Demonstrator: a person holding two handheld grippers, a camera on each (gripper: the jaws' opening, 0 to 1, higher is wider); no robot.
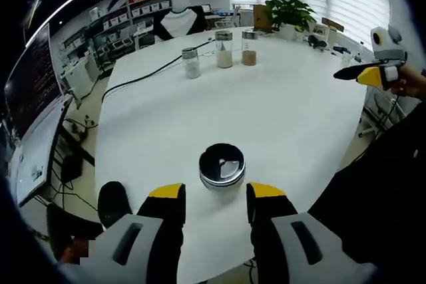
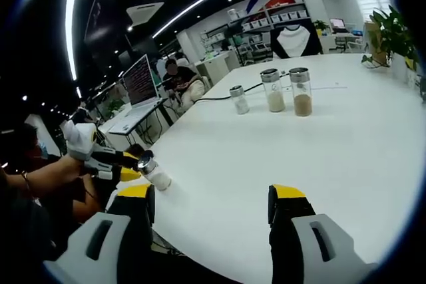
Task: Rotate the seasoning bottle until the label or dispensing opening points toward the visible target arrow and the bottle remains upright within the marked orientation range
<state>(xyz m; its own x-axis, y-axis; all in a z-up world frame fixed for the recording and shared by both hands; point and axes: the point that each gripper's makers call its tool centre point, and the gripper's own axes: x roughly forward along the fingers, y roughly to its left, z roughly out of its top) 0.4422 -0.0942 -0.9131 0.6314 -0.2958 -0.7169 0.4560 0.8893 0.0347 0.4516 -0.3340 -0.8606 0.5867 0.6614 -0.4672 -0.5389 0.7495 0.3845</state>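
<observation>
The seasoning bottle (image 1: 221, 167) stands near the front edge of the white table (image 1: 279, 118), seen from above with its dark, shiny cap. My left gripper (image 1: 216, 194) is open, its yellow-tipped jaws on either side of the bottle and just short of it, not touching. In the right gripper view the same bottle (image 2: 154, 172) shows white contents and sits at the table's left edge, with the left gripper (image 2: 130, 164) at its cap. My right gripper (image 2: 212, 194) is open over bare table with nothing between its jaws. It also hangs off the table's right side (image 1: 349, 73).
Three glass jars (image 1: 224, 49) with pale and brown contents stand in a row at the far side of the table; a black cable (image 1: 143, 76) runs beside them. A potted plant (image 1: 289, 11) sits at the far edge. A laptop (image 2: 140, 81) and a seated person (image 2: 176, 74) are beyond the table.
</observation>
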